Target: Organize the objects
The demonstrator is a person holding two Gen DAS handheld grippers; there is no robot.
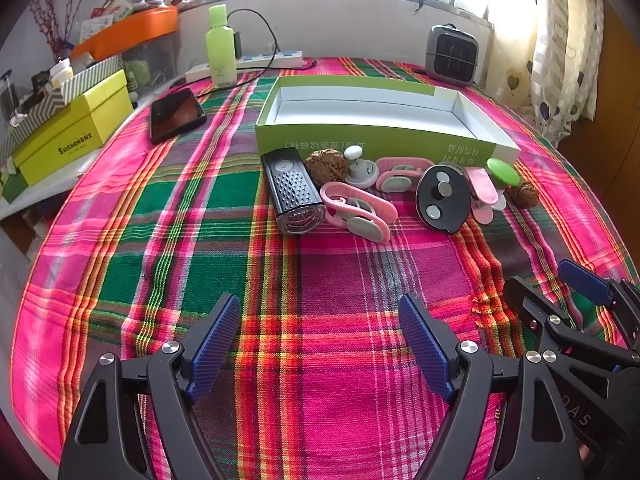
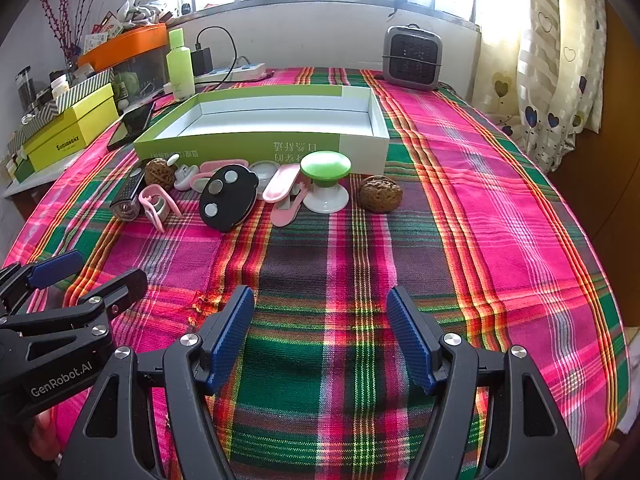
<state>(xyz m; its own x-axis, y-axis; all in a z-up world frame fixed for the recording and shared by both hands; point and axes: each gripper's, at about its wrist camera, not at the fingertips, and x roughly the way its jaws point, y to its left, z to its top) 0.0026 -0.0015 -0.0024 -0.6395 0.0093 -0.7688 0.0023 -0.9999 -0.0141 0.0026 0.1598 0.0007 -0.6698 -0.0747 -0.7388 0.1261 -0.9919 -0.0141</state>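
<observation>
Hovering low over the plaid tabletop [image 1: 320, 280], the left gripper [image 1: 320, 344] and right gripper [image 2: 320, 336] both have jaws spread wide, nothing between them. Nothing's been sorted yet by the look of it: the green box [image 1: 360, 136] sits empty, and everything waits in a row just in front of it — black light [image 1: 294, 192], two walnuts [image 1: 326, 166] [image 2: 380, 194], pink clips [image 1: 360, 212], black disc [image 1: 442, 198], green knob [image 2: 326, 166]. All of it is left to do.
</observation>
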